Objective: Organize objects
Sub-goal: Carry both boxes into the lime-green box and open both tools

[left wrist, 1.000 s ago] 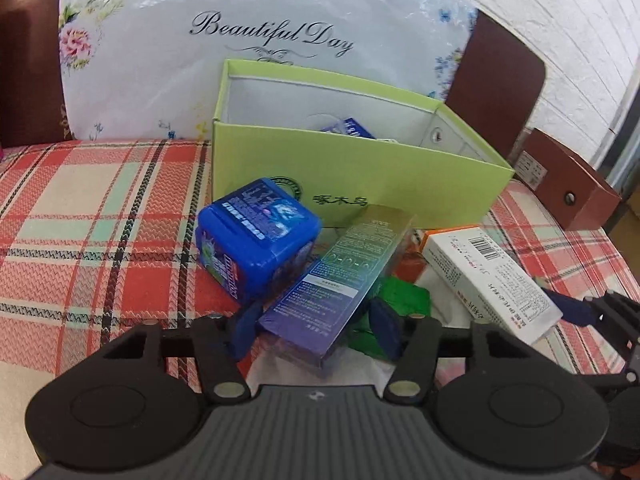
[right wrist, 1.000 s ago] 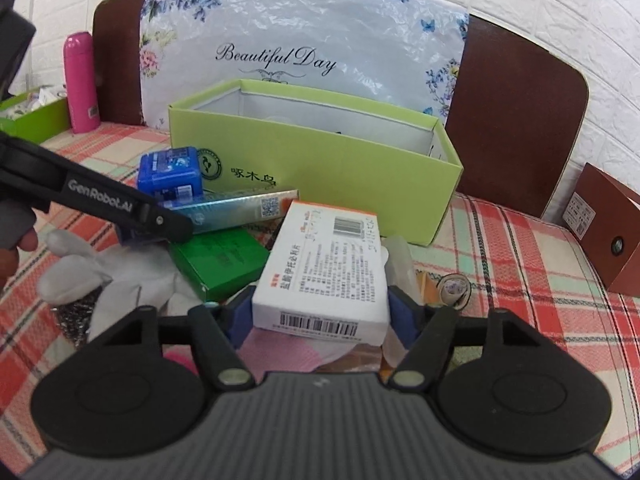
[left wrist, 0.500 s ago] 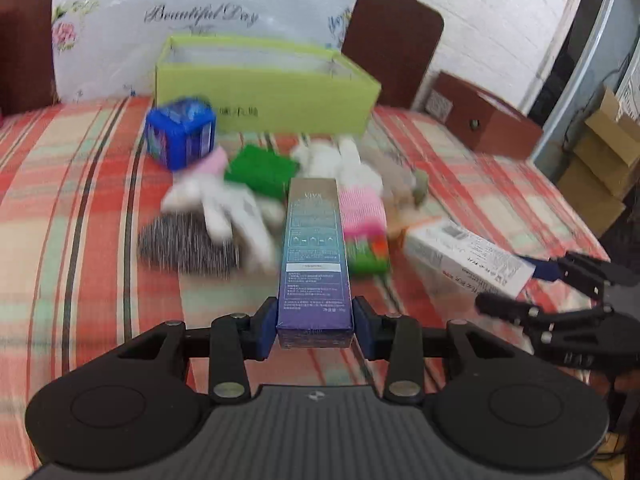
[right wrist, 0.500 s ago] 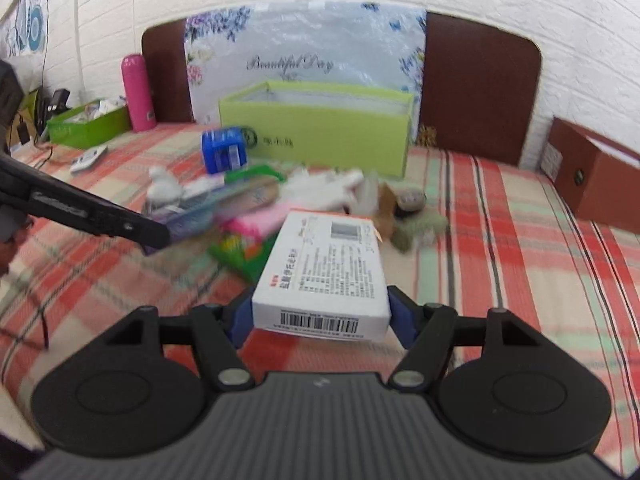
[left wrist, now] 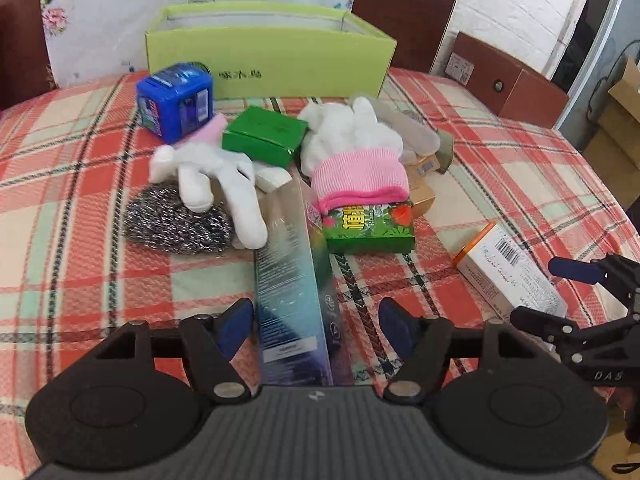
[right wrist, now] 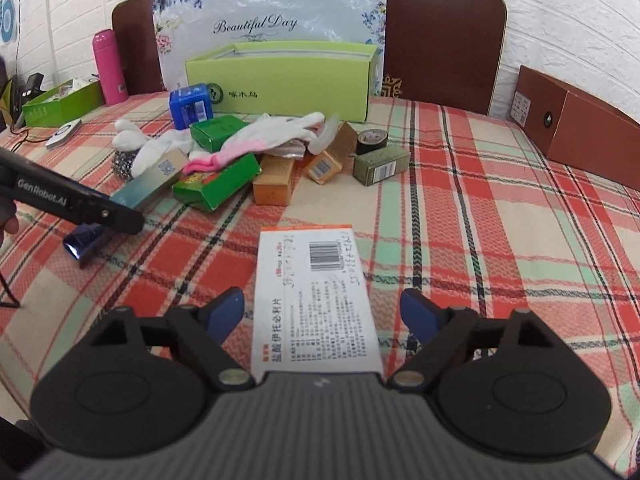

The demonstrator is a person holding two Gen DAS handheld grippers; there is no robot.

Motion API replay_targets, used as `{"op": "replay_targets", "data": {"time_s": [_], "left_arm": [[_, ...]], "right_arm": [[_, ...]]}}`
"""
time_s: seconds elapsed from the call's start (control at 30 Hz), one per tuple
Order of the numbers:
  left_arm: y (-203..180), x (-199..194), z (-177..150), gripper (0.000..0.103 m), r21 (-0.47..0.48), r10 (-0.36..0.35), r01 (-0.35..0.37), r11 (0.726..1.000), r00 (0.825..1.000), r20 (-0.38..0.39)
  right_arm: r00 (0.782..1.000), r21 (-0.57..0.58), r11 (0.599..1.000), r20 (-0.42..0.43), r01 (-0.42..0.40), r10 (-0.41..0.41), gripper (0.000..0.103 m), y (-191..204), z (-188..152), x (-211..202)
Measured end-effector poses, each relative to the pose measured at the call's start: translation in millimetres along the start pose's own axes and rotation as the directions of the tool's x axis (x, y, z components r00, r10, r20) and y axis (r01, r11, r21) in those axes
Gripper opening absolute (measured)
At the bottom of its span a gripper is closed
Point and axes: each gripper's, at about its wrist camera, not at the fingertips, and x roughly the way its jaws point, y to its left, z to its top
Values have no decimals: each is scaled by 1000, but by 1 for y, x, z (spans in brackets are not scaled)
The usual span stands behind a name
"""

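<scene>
Both grippers now stand over the near part of the plaid tablecloth [right wrist: 480,208], well back from the open lime-green box [right wrist: 280,80], while one second ago they were close in front of that box. The left gripper [left wrist: 316,320] has just been opening its jaws: half a second ago its blue pads were pressed on the long blue-violet carton [left wrist: 294,292], and now there is a clear gap on each side, so the carton lies loose between the fingers on the cloth, its far end reaching to the pile. The right gripper [right wrist: 322,312] has also just been opening: the white medicine box [right wrist: 316,300], which was clamped between its pads before, now lies flat on the cloth between the spread fingers, with its orange edge pointing away and no pad touching it. In the left wrist view the same white box is seen at the right, beside the right gripper's fingertips. The pile stays between the grippers and the lime-green box: the blue cube container [left wrist: 176,100], a green carton [left wrist: 264,136], white gloves with pink cuffs [left wrist: 352,152], a steel scourer [left wrist: 176,220] and a green packet with a strawberry picture [left wrist: 368,228]. The small brown and olive boxes beside a roll of black tape [right wrist: 372,140] appear in the right wrist view.
</scene>
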Motion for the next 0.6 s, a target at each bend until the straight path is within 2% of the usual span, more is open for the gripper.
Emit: {"op": "replay_targets", "data": {"time_s": [0.03,0.07,0.1,0.2,0.27,0.37,0.43,0.6], "left_arm": [[-1,2,-1,64,-3,5,-5,1000,1000,2],[-3,0,-3,56,9,22,-23,1000,1000,10],[-5,-2,-4,50,31,23,-23,999,1000,4],[-4,-10,-10,50,39,-18,19,999,1000,-20],[-4,-11,-13,50,41,-10,11,999,1000,-21],[1,-8,-10,57,15,-10,10,1000,1000,-12],[5,-5,-5,63,-12,-5,5,1000,1000,-9],[2,0,-1,66,-31,4,-4,1000,1000,0]], "right_arm": [[1000,7,1000,-19,0,0,78,-1,-1,4],[999,17,1000,-41,-9,9,66,-1,-2,6],[999,26,1000,-50,-10,11,67,0,-3,6],[997,-1,999,-58,-52,52,66,8,-3,4],[995,-14,997,-59,-82,81,67,12,-2,5],[998,-43,999,-63,-19,17,74,15,2,11],[998,-47,999,-61,-23,20,74,13,4,12],[997,-49,998,-69,-37,34,74,10,5,15]]}}
